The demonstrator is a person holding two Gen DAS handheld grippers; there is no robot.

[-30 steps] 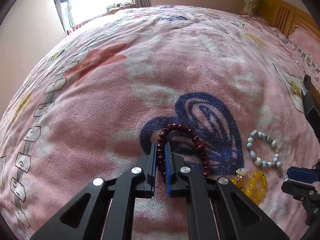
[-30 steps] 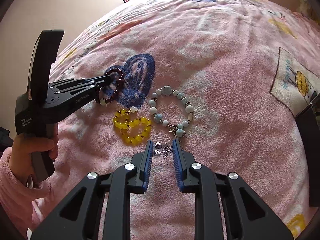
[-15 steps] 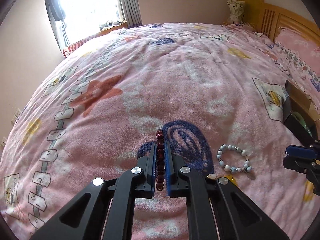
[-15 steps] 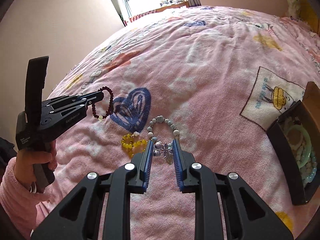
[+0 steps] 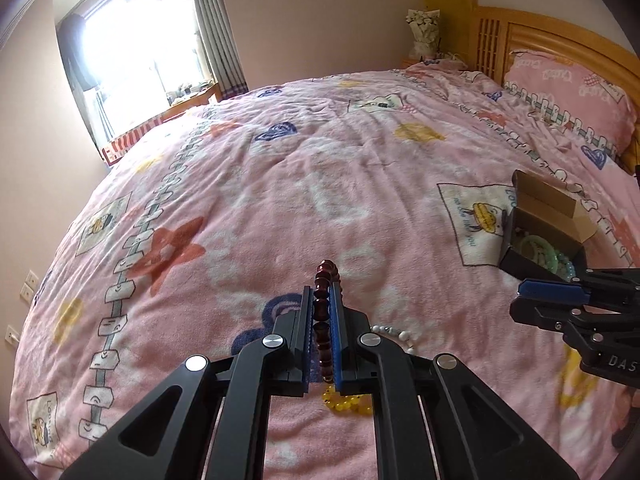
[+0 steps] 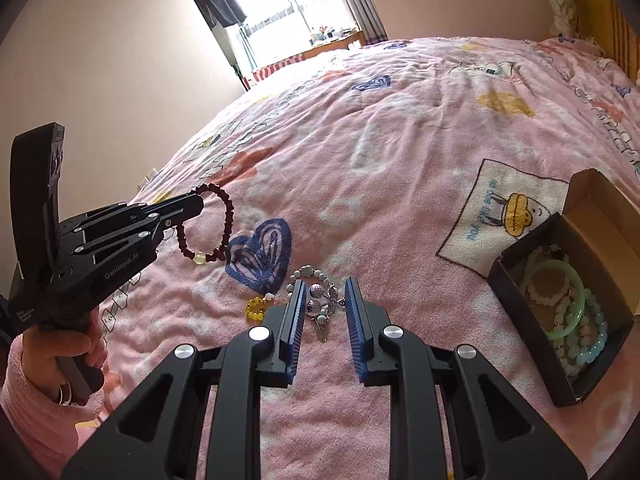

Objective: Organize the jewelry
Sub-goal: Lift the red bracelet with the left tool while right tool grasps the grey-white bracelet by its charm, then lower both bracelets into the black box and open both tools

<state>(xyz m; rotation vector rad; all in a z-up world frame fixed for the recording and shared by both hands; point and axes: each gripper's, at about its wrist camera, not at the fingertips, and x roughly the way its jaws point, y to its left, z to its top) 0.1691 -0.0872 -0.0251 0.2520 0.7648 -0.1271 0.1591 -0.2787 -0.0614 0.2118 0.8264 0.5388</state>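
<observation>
My left gripper (image 5: 321, 312) is shut on a dark red bead bracelet (image 5: 322, 320) and holds it in the air above the pink blanket; the bracelet hangs from it in the right wrist view (image 6: 208, 226). My right gripper (image 6: 323, 312) is open, low over the blanket, with a silver charm (image 6: 322, 304) of a pale blue bead bracelet (image 6: 308, 274) between its fingers. A yellow bead bracelet (image 6: 256, 309) lies left of it, also seen under my left gripper (image 5: 348, 402). An open black box (image 6: 560, 296) at the right holds several bracelets.
The pink blanket (image 5: 280, 200) covers the whole bed. A blue heart print (image 6: 260, 256) lies beside the bracelets. A wooden headboard (image 5: 532, 36) and a pillow (image 5: 572, 92) are at the far right. A window (image 5: 132, 60) is at the far left.
My left gripper has lifted the dark red bracelet off the blanket and raised it. My right gripper has pulled back and up a little, bringing the black box into view.
</observation>
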